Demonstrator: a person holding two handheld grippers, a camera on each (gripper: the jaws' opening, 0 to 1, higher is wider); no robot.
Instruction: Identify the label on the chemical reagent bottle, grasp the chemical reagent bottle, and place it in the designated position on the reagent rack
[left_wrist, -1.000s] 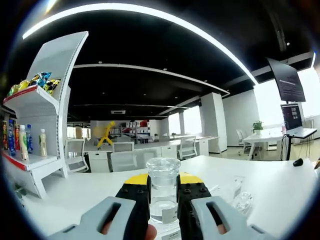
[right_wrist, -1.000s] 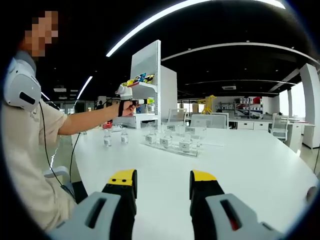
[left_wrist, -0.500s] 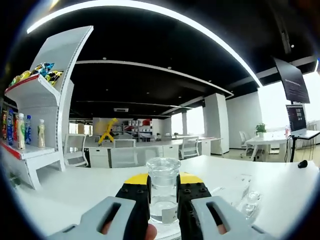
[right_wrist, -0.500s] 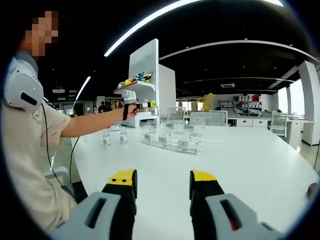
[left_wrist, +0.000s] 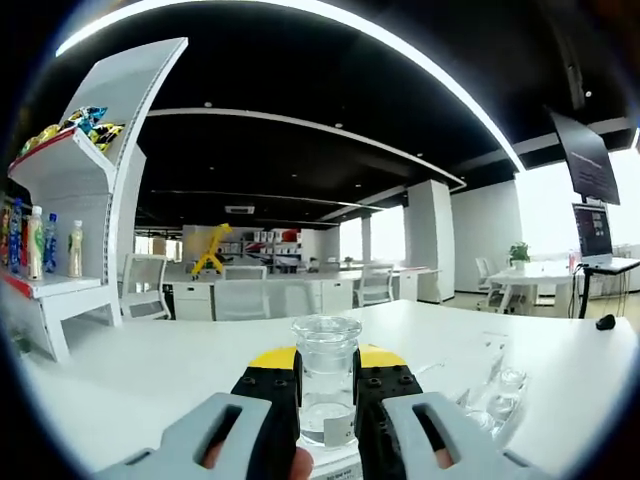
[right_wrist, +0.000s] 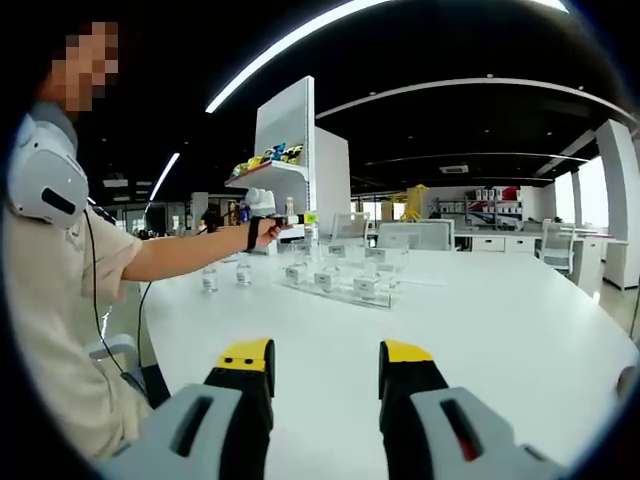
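Clamping a clear glass bottle (left_wrist: 325, 385) between its yellow-tipped jaws, the left gripper (left_wrist: 326, 392) holds it upright above the white table (left_wrist: 150, 385); the jaws press both sides of the bottle, whose wide round stopper rises above the tips and whose small white label, too blurred to read, sits low on the front. Liquid level inside cannot be judged. At right on the table lies the clear rack (left_wrist: 490, 390), with a few small bottles standing in it, apart from the held bottle. At far left stands a white shelf unit (left_wrist: 70, 250) carrying drink bottles and snack packets. In the right gripper view, the right gripper (right_wrist: 325, 375) hangs over bare tabletop with its jaws spread wide and nothing between them. Farther off in that view, the person's outstretched arm (right_wrist: 180, 255) carries the left gripper above the near end of the rack (right_wrist: 335, 283), where labelled bottles stand in rows. Two more small bottles (right_wrist: 225, 277) stand on the table just left of the rack, under the arm.
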